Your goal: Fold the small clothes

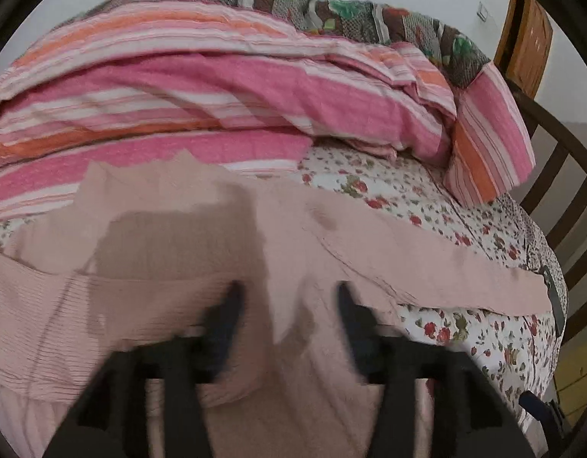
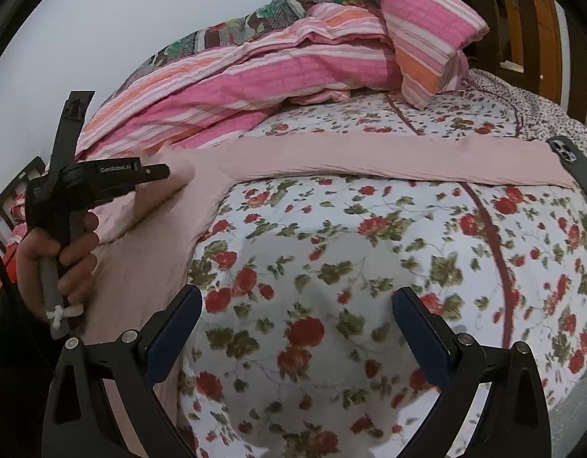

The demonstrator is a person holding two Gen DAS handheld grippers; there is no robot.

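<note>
A pale pink ribbed garment (image 1: 171, 297) lies spread on the floral bedsheet (image 1: 465, 328), one long sleeve (image 1: 427, 263) stretched out to the right. My left gripper (image 1: 289, 290) is open just above the garment's body; the view is blurred. In the right wrist view the same garment (image 2: 140, 267) lies at the left with its sleeve (image 2: 388, 160) running across the bed. My right gripper (image 2: 297, 297) is open and empty over bare floral sheet (image 2: 331, 252), to the right of the garment. The left gripper tool (image 2: 102, 179) shows at the left, held by a hand.
A pink and orange striped duvet (image 1: 198, 114) is heaped at the back of the bed, with a striped pillow (image 2: 427, 30) at its right end. A dark phone (image 2: 568, 156) lies at the sleeve's end. A wooden headboard (image 1: 560, 191) stands on the right.
</note>
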